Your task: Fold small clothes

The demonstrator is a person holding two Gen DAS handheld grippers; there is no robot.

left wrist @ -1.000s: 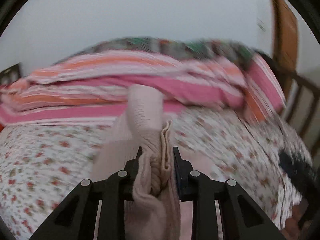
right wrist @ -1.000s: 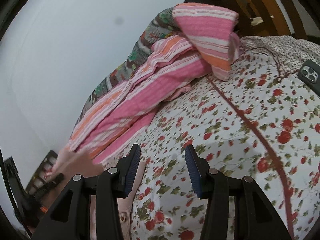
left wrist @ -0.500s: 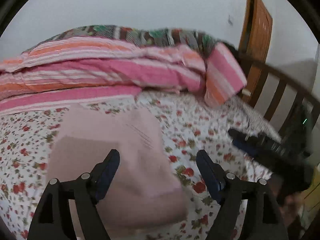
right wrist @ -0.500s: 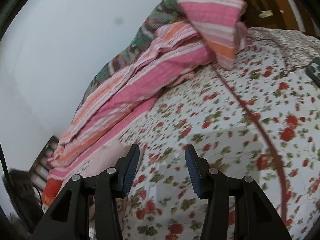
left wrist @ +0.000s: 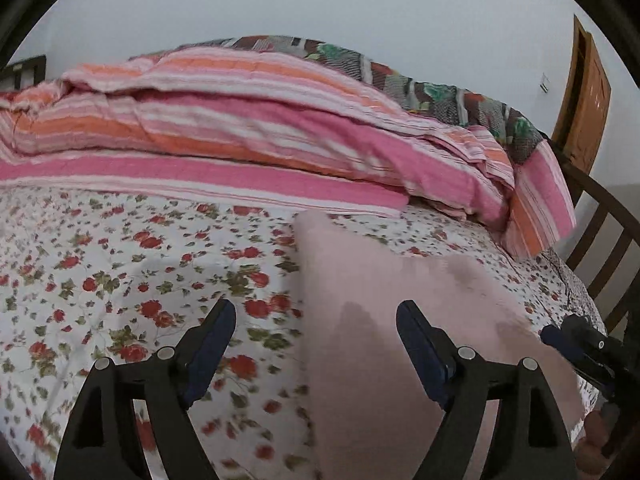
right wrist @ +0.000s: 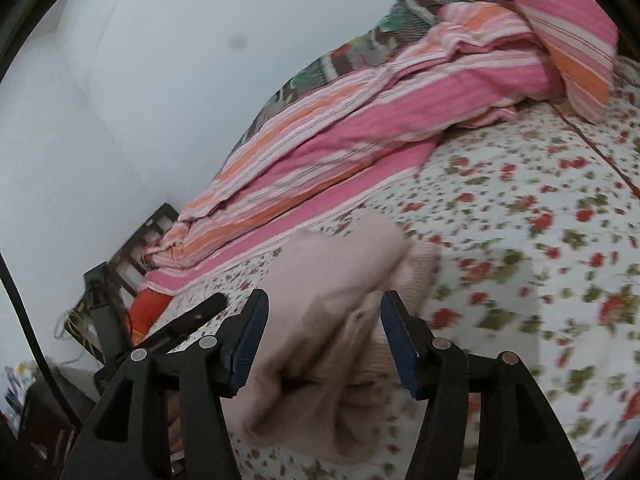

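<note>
Your right gripper (right wrist: 324,336), jaws parted and just widening, straddles the pink garment (right wrist: 340,292), which runs toward one o'clock. Your left gripper (left wrist: 316,332), wide and empty, has it at three o'clock.

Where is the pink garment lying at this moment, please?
The pink garment lies flat on the floral bedsheet, right of centre in the left wrist view, just below the striped quilt.

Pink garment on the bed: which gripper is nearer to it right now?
Right. The right gripper has the pink garment between its open jaws; the left gripper is open at its left edge, mostly over the floral sheet.
</note>
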